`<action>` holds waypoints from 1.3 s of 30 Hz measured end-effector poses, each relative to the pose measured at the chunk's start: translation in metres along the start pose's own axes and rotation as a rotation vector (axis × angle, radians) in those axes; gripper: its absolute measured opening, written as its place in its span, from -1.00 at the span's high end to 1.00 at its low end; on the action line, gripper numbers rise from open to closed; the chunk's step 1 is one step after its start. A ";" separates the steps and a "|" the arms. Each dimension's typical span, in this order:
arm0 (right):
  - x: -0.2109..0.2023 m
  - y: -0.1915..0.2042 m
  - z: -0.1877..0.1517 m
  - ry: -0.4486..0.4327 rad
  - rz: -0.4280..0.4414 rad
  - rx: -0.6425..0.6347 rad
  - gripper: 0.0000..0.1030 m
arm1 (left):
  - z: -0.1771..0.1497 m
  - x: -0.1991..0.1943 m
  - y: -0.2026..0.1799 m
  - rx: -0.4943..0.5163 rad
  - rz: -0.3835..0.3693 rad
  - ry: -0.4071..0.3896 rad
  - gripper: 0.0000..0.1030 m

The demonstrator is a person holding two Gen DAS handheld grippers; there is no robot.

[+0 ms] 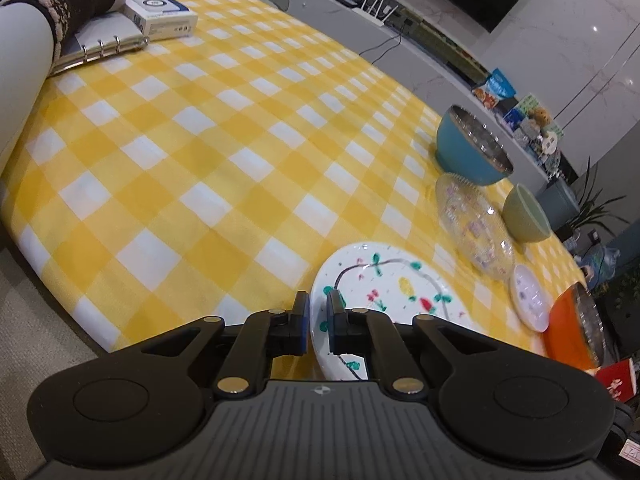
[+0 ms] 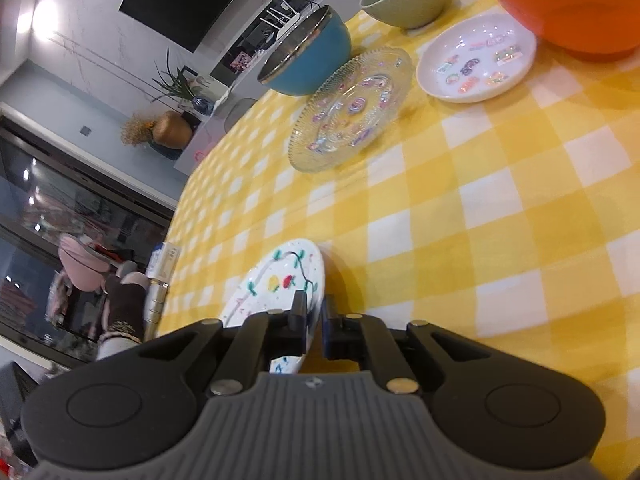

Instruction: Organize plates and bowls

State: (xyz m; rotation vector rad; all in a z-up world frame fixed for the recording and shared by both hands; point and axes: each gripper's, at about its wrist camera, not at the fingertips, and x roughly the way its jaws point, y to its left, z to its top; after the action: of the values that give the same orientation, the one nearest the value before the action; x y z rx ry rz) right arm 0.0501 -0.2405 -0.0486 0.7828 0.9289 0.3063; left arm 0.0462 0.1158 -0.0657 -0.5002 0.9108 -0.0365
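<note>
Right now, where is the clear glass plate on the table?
In the right wrist view the clear glass plate lies upper middle on the yellow checked cloth, just in front of the blue bowl, left of the small white dish.

You can count three bowls on the yellow checked table: a blue bowl, a green bowl and an orange bowl. You can count three plates: a big painted plate, a clear glass plate and a small white plate. You also have one white box and one ring notebook.
</note>
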 end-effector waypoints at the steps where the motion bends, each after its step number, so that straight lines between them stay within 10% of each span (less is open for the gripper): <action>1: 0.001 0.000 -0.001 0.001 -0.010 -0.012 0.89 | -0.002 0.001 0.000 0.010 0.005 0.002 0.82; 20: -0.001 0.012 -0.005 -0.016 -0.060 -0.103 0.79 | -0.003 -0.001 -0.009 0.097 0.057 -0.016 0.77; 25: -0.005 0.016 -0.003 -0.046 -0.050 -0.120 0.34 | -0.001 -0.002 -0.008 0.086 0.069 -0.015 0.68; 39: -0.026 0.018 0.020 -0.195 -0.102 -0.125 0.02 | 0.008 -0.003 -0.035 0.156 0.079 -0.039 0.24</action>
State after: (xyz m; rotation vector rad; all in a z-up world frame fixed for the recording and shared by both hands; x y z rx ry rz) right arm 0.0532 -0.2520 -0.0135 0.6356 0.7554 0.1933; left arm 0.0566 0.0892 -0.0445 -0.3190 0.8812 -0.0257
